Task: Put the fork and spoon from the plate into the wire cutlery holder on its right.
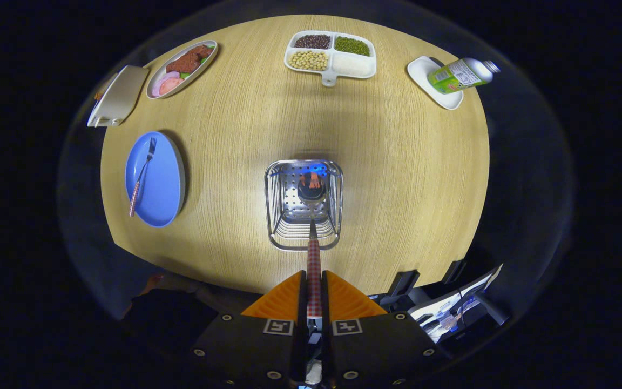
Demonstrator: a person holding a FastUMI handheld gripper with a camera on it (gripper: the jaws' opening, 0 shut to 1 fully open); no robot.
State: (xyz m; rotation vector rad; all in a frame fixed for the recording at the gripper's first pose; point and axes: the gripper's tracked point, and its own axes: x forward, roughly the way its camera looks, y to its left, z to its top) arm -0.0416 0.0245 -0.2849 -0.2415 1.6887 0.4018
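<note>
My gripper (313, 281) is shut on the checked red-and-white handle of a spoon (313, 254), which points straight ahead and down. The spoon's bowl hangs inside the top of the wire cutlery holder (304, 204), a square chrome basket with a perforated bottom, just ahead of my fingers. Far to the left of the holder lies a blue plate (162, 189). On it rests a fork (142, 176) with the same checked handle, tines pointing away from me.
A round wooden table (397, 162) carries everything. At its far side stand a divided white dish of beans (331, 54), an oval plate of food (181, 67), a beige tray (119, 94), and a small white dish (424, 73) with a tipped can (459, 74).
</note>
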